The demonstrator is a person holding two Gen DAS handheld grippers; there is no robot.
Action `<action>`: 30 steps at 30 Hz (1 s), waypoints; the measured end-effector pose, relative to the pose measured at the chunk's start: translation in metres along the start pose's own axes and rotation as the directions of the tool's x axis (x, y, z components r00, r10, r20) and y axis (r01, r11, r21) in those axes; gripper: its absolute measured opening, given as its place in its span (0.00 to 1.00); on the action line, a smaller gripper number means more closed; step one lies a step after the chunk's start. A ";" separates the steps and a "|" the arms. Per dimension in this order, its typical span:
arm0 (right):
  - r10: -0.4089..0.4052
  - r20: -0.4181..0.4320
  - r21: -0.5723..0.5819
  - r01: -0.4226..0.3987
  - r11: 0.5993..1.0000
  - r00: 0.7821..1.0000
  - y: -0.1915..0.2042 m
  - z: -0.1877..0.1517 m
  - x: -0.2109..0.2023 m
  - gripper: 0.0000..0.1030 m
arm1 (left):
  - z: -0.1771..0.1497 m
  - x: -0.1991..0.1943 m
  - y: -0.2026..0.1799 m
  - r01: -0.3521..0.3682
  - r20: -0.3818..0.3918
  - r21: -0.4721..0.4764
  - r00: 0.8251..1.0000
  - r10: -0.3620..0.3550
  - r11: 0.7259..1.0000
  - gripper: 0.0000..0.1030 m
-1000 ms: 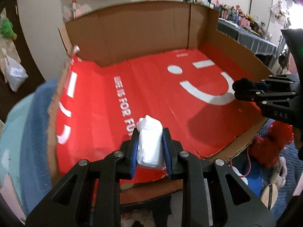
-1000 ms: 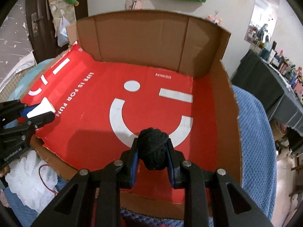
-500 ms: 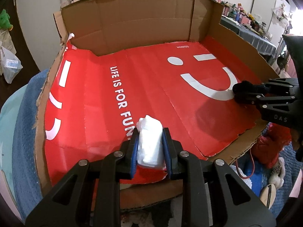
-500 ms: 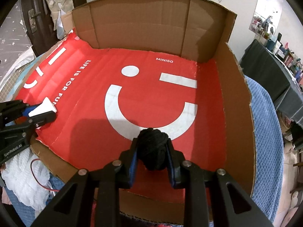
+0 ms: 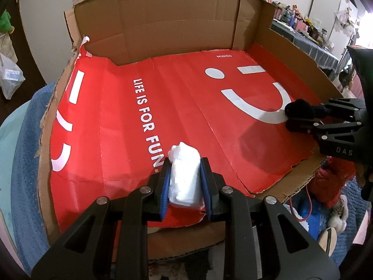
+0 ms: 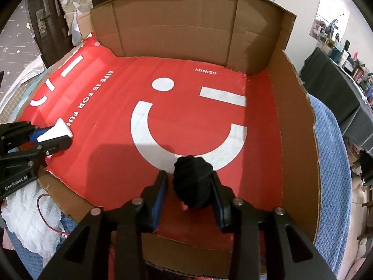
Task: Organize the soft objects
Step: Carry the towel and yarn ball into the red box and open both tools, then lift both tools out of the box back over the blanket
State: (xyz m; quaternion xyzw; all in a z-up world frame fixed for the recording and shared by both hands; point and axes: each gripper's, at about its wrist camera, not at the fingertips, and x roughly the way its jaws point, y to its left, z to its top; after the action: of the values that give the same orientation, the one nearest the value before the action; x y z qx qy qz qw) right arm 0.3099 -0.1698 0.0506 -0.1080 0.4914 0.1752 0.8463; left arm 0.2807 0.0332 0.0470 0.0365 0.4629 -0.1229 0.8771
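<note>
Left gripper (image 5: 185, 186): jaws clamped on white soft bundle (image 5: 184, 175), held above near edge of red-lined cardboard tray (image 5: 163, 30). Right gripper (image 6: 190, 193): jaws parted wider than black yarn ball (image 6: 193, 182), apparently resting low over the white smile, presumably being released there. Placements well apart, likely for sorting.

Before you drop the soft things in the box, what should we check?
1. White wad clamped in left gripper: ok.
2. Right gripper jaws spread, gap beside black ball: ok.
3. Both grippers over the box floor: ok.
4. Ball touching the floor: cannot tell.
5. Grippers well apart: ok.
</note>
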 end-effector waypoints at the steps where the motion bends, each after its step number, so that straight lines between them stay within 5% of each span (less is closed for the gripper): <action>1: 0.000 0.000 0.001 0.000 1.000 1.000 0.000 0.000 0.000 0.39 | 0.000 0.000 -0.001 0.000 0.001 0.001 1.000 0.000 1.000 0.22; 15: 0.002 0.004 0.001 -0.002 1.000 1.000 0.001 -0.001 -0.001 0.44 | -0.001 -0.004 -0.006 0.008 0.007 0.021 1.000 -0.008 1.000 0.25; 17: 0.003 0.004 0.001 -0.003 1.000 1.000 0.001 -0.001 -0.001 0.45 | -0.001 -0.004 -0.006 0.011 0.009 0.023 1.000 -0.011 1.000 0.39; 18: 0.004 0.005 0.001 -0.004 1.000 1.000 0.001 -0.001 -0.002 0.45 | -0.001 -0.005 -0.006 0.011 0.022 0.020 1.000 -0.011 1.000 0.62; 19: 0.005 0.005 0.001 -0.005 1.000 1.000 0.001 -0.001 -0.002 0.45 | -0.001 -0.007 -0.007 0.006 0.040 0.019 0.999 -0.007 1.000 0.69; 28: 0.018 0.015 0.006 -0.018 1.000 1.000 0.002 -0.003 -0.009 0.46 | -0.001 -0.028 -0.015 0.000 0.094 0.049 0.996 -0.004 0.999 0.69; 30: 0.015 0.028 0.004 -0.015 1.000 1.000 0.004 -0.004 -0.015 0.52 | -0.002 -0.038 -0.016 0.000 0.111 0.044 0.994 -0.004 0.999 0.69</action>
State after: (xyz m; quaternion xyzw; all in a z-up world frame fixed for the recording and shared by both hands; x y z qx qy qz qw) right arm 0.2982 -0.1709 0.0614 -0.1000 0.4809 0.1819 0.8519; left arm 0.2549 0.0245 0.0778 0.0485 0.4106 -0.1358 0.9003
